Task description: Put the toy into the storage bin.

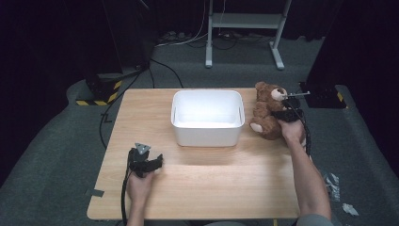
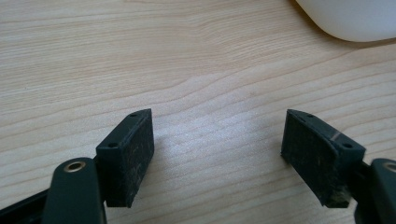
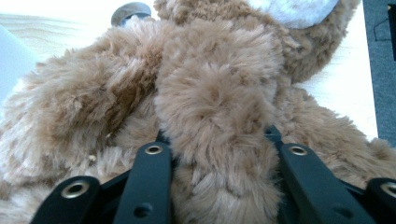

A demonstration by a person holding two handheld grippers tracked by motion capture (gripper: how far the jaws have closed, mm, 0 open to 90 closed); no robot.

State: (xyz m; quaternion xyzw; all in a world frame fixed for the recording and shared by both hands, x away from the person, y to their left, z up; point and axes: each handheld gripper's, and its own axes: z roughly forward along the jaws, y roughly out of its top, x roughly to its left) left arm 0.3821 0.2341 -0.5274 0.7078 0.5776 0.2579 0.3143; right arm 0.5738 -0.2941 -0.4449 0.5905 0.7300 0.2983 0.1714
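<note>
Right now the teddy bear (image 1: pixel 268 112) sits at the right side of the surface (image 1: pixel 197 183), just beside the white tub (image 1: pixel 207 117), and my right tool (image 1: pixel 288 109) has its jaws pressed around a fluffy part of the bear, so I think I am at the grabbing step. Next I would need to lift the bear up over the tub's wall, which stands in the way. My left tool (image 2: pixel 217 154) rests wide open and holds nothing.
</note>
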